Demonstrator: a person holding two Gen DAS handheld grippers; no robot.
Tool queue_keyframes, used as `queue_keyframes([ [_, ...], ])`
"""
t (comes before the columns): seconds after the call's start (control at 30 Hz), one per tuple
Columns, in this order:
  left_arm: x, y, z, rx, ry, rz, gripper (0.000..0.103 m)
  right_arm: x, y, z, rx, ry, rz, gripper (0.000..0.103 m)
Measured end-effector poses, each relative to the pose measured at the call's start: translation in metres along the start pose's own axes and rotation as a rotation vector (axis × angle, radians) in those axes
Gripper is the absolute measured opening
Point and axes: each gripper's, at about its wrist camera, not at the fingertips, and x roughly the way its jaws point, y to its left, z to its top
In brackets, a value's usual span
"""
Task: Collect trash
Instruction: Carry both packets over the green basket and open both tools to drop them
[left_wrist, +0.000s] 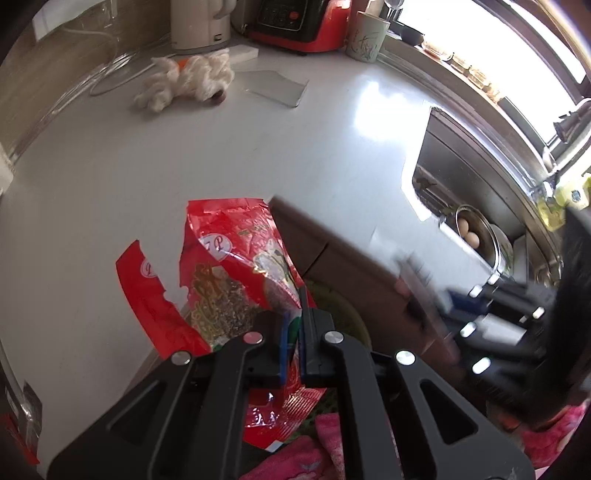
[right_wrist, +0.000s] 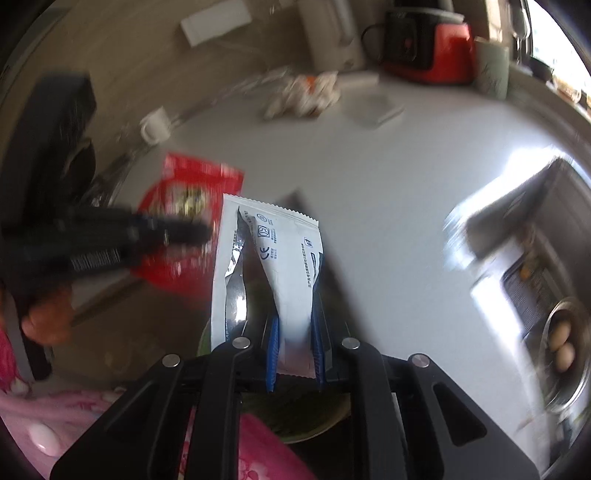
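Observation:
In the left wrist view my left gripper (left_wrist: 291, 323) is shut on a torn red snack wrapper (left_wrist: 229, 266), which hangs above the white counter's (left_wrist: 147, 166) edge. My right gripper (right_wrist: 295, 325) is shut on a white wrapper with blue print (right_wrist: 266, 251). The right wrist view shows the left gripper (right_wrist: 177, 232) blurred at the left with the red wrapper (right_wrist: 184, 192). Blurred at the right of the left wrist view is the right gripper (left_wrist: 491, 314). A round green-rimmed container (right_wrist: 317, 428) lies below both grippers, mostly hidden.
At the counter's back lie a crumpled white wad (left_wrist: 188, 77) and a clear flat sheet (left_wrist: 277, 86), in front of a kettle (left_wrist: 199, 22), a red appliance (left_wrist: 306, 33) and a cup (left_wrist: 365, 37). A sink (left_wrist: 461, 177) at the right holds a bowl of eggs (left_wrist: 471, 232). A white mug (right_wrist: 155, 127) stands at the left.

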Motion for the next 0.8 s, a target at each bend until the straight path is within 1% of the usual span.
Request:
queue_keyframes([
  [0.1,-0.005,0.013,-0.013,0.012,0.007,-0.008,0.004,0.030,0.016,-0.024,0.025,0.048,0.001,0.016],
  [0.27,-0.011,0.027,-0.030,0.040,0.014,-0.022,0.004,0.083,0.030,-0.049,0.047,0.118,-0.024,0.016],
  [0.37,-0.013,0.033,-0.037,0.051,0.016,-0.033,0.004,0.117,0.035,-0.064,0.043,0.159,-0.056,0.016],
  [0.43,-0.014,0.035,-0.042,0.063,0.016,-0.035,0.004,0.132,0.037,-0.069,0.036,0.184,-0.087,0.017],
  [0.47,-0.014,0.036,-0.044,0.070,0.015,-0.036,0.004,0.138,0.038,-0.071,0.038,0.192,-0.090,0.019],
  [0.5,-0.014,0.036,-0.045,0.078,0.016,-0.038,0.004,0.143,0.039,-0.073,0.045,0.201,-0.103,0.025],
  [0.53,-0.014,0.036,-0.046,0.084,0.017,-0.040,0.004,0.146,0.039,-0.074,0.048,0.208,-0.115,0.033],
  [0.57,-0.013,0.036,-0.047,0.089,0.018,-0.042,0.004,0.148,0.040,-0.074,0.049,0.213,-0.126,0.037],
  [0.6,-0.013,0.036,-0.048,0.094,0.021,-0.044,0.004,0.147,0.041,-0.074,0.051,0.208,-0.141,0.037],
  [0.67,-0.011,0.037,-0.050,0.102,0.028,-0.050,0.004,0.141,0.044,-0.072,0.056,0.198,-0.147,0.043],
  [0.73,-0.008,0.038,-0.051,0.104,0.039,-0.064,0.004,0.131,0.046,-0.070,0.064,0.187,-0.159,0.055],
  [0.8,-0.006,0.038,-0.051,0.108,0.040,-0.074,0.004,0.119,0.049,-0.067,0.068,0.166,-0.168,0.056],
])
